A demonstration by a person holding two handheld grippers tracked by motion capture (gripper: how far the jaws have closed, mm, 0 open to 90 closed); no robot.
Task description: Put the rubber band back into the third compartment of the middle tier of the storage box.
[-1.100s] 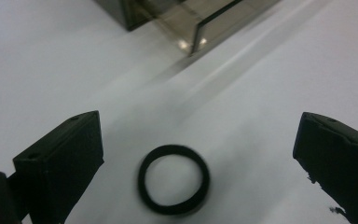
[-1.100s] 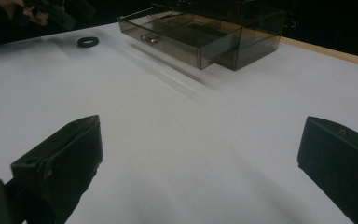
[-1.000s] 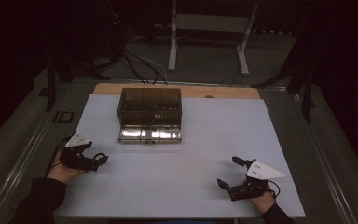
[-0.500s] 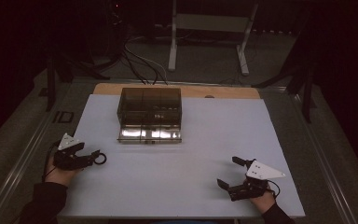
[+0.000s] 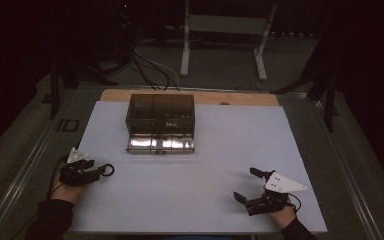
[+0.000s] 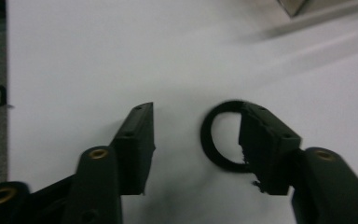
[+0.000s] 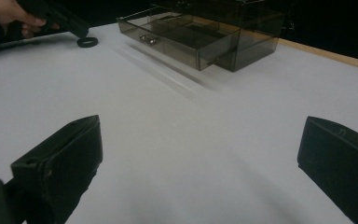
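Since a moment ago the left tool (image 5: 99, 171) has been drifting a little toward the near-left corner of the tabletop (image 5: 210, 165), and its jaws have just been closing in around a small black ring (image 5: 108, 170); the right tool (image 5: 247, 186) is sitting where it was, near the front right.

From the left gripper view, the ring (image 6: 223, 136) is lying flat on the white surface with one jaw's pad overlapping its right side and the other pad standing well clear to its left; so the left tool is half closed but not yet clamping anything. The right tool (image 7: 200, 163) is resting with jaws spread wide and nothing between them.

Taking the smoky plastic drawer box (image 5: 161, 122) as landmark, the ring is lying in front of it and off to its left, well apart; the left tool is just beside the ring; the right tool is in front of the box and well off to its right.

I am judging the ring to be light, thin and probably rubbery, so it is likely to skid or flip if pinched off-centre; taking it across the band, one pad inside the hole and one outside, or squarely across its full width, is looking safest.

Counting: one ring, one drawer box with one drawer pulled out, two tools, one tabletop.
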